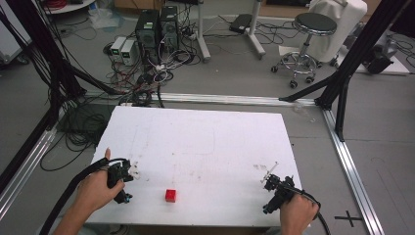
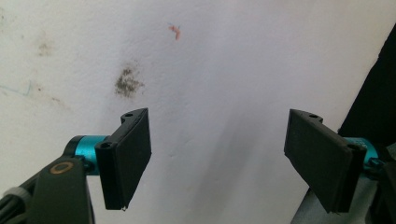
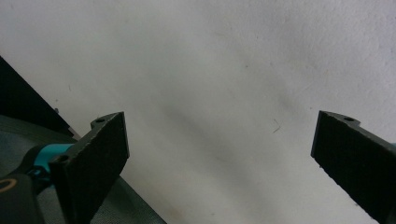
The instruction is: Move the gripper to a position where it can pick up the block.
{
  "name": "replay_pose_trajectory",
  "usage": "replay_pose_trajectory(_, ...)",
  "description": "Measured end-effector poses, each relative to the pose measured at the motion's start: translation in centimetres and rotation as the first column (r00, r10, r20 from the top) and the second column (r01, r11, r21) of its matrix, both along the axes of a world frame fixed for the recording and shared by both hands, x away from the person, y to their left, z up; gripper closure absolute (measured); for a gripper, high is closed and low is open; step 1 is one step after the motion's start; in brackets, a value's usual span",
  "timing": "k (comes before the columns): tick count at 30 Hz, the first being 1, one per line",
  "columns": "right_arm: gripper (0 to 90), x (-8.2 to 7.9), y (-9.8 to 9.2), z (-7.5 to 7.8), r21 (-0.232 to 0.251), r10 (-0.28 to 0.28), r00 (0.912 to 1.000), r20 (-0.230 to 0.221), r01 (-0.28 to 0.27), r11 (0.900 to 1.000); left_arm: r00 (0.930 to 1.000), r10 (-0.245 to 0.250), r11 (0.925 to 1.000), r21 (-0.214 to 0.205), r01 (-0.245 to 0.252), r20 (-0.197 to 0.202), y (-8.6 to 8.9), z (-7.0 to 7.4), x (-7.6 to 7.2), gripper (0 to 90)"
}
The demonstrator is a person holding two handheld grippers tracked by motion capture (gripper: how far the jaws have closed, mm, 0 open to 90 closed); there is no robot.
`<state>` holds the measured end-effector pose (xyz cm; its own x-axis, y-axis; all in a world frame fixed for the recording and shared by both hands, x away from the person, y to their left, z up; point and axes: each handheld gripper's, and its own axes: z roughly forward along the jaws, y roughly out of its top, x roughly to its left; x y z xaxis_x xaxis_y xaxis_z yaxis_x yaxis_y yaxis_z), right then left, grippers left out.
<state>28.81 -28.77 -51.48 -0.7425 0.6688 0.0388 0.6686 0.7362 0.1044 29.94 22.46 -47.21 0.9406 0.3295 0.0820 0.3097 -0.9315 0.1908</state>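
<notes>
A small red cube (image 1: 170,195) sits on the white table (image 1: 205,142) near its front edge, between the two hands. My left gripper (image 1: 128,172) is held at the table's front left, to the left of the cube and apart from it. Its jaws stand wide open over bare white tabletop (image 2: 219,154), nothing between them. My right gripper (image 1: 272,180) is held at the front right, well right of the cube. In the right gripper view (image 3: 219,154) its jaws are also wide open above the white surface with nothing in them.
A dark smudge (image 2: 127,83) and a small red mark (image 2: 175,31) stain the tabletop ahead of the left gripper. Beyond the table lie tangled cables (image 1: 147,73), computer towers (image 1: 156,27) and a stool (image 1: 306,44). Black frame posts (image 1: 357,54) flank the table.
</notes>
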Motion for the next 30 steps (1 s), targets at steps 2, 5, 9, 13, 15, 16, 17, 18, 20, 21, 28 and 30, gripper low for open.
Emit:
replay_pose_trajectory(2,3.3,0.0,0.0,0.0,0.0,0.002,1.0,0.0,-0.002,1.0,0.9998,-0.017,0.9998,0.011,0.017,-0.006,-0.5,0.1,0.1,23.3)
replay_pose_trajectory(5,3.3,0.1,0.1,0.0,0.001,0.006,1.0,-0.003,-0.006,1.0,0.9993,-0.037,0.999,0.023,0.037,-0.006,-1.3,0.2,0.2,23.3)
replay_pose_trajectory(9,3.3,0.1,0.1,0.0,0.001,0.007,1.0,-0.004,-0.007,1.0,0.998,-0.063,0.9974,0.035,0.063,-0.006,-2.0,0.3,0.3,23.3)
replay_pose_trajectory(13,3.3,0.1,0.1,0.0,0.005,0.007,1.0,0.0,-0.007,1.0,0.9961,-0.088,0.9951,0.046,0.088,-0.006,-3.0,0.3,0.3,23.3)
replay_pose_trajectory(15,3.3,0.1,0.1,0.0,0.004,0.007,1.0,-0.002,-0.007,1.0,0.9949,-0.101,0.9936,0.05,0.101,-0.007,-3.4,0.3,0.3,23.3)
replay_pose_trajectory(16,3.3,0.1,0.1,0.0,0.006,0.008,1.0,-0.001,-0.008,0.9999,0.9927,-0.12,0.9911,0.057,0.12,-0.008,-3.9,0.2,0.3,23.3)
replay_pose_trajectory(17,3.3,0.1,0.1,0.0,0.006,0.008,1.0,-0.001,-0.008,0.9999,0.9927,-0.12,0.9911,0.057,0.12,-0.008,-3.9,0.2,0.3,23.3)
replay_pose_trajectory(18,3.3,0.1,0.1,0.0,0.006,0.007,1.0,-0.001,-0.007,1.0,0.9908,-0.135,0.9891,0.059,0.135,-0.006,-4.3,0.2,0.3,23.3)
replay_pose_trajectory(20,3.3,0.1,0.1,0.0,0.008,0.006,1.0,-0.001,-0.006,1.0,0.9889,-0.148,0.9868,0.065,0.149,-0.009,-4.8,0.2,0.3,23.3)
replay_pose_trajectory(21,3.3,0.1,0.1,0.0,0.008,0.006,1.0,0.0,-0.006,0.9999,0.9881,-0.153,0.9858,0.069,0.154,-0.009,-5.1,0.1,0.3,23.3)
replay_pose_trajectory(28,3.3,0.2,0.1,0.0,0.011,0.011,0.9999,0.002,-0.011,0.9999,0.981,-0.194,0.9782,0.073,0.194,-0.009,-6.7,-0.1,0.4,23.3)
replay_pose_trajectory(30,3.3,0.2,0.1,0.0,0.011,0.014,0.9999,0.002,-0.014,0.9998,0.9799,-0.199,0.9768,0.078,0.199,-0.013,-7.1,-0.2,0.5,23.3)
